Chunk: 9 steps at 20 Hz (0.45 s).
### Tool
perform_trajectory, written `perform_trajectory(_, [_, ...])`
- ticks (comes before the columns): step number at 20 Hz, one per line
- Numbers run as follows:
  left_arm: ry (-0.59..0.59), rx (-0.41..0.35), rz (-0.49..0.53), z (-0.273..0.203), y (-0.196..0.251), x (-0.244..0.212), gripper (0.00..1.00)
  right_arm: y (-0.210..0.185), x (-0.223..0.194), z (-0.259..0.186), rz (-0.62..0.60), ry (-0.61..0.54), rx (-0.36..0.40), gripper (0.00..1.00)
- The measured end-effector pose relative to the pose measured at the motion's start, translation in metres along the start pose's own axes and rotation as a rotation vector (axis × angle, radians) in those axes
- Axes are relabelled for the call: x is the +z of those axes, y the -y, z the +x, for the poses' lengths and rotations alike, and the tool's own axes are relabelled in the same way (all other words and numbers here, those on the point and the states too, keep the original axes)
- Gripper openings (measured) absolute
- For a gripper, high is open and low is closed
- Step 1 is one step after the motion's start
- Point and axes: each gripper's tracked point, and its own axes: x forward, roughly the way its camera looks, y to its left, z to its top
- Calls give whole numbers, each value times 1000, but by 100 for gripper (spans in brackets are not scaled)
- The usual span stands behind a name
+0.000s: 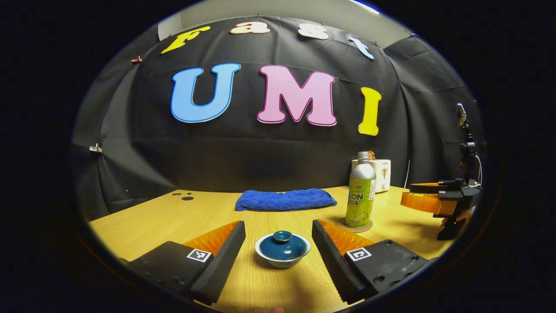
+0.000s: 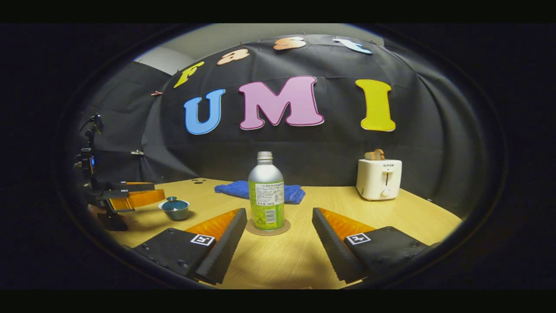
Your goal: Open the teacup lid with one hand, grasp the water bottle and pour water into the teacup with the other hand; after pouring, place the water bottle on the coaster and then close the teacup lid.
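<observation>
Nothing done yet, by the look of it: opening step not begun, lid on, bottle untouched.

Left gripper (image 1: pixel 278 261), left gripper view: spread wide, pinching nothing. Straight ahead, centred in the gap between the fingers and clear of both, the teacup (image 1: pixel 282 256), sitting level on the table (image 1: pixel 130 230). On it the teacup lid (image 1: pixel 282 245), seated flat, knob pointing straight up. No long axis to speak of; round, so approachable from any side. Beyond and to the right of the right finger, the water bottle (image 1: pixel 361 191), upright on the coaster (image 1: pixel 354 227), long axis vertical, neck up. Farther back, ahead and centred, a blue towel (image 1: pixel 286 200) lying crosswise. Far right, the other gripper, held off the table.

Right gripper (image 2: pixel 278 256), right gripper view: likewise spread wide, empty. Dead ahead and just past the fingertips, the same bottle, standing straight, mouth upward, cap hard to make out. Behind it the towel; far right at the back, a toaster (image 2: pixel 379 178). Far left, the cup with the left gripper beside it.

Next move, as a judgement: forward and down with the left, closing on the knob, then lifting the lid straight up. For the right: advancing level to take the bottle around its body, keeping it upright until over the cup.
</observation>
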Motion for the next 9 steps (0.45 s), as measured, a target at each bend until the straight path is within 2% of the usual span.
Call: perform_trajectory(9, [0, 1, 0, 0, 1, 0, 97, -1, 0, 0, 1, -2, 7, 94])
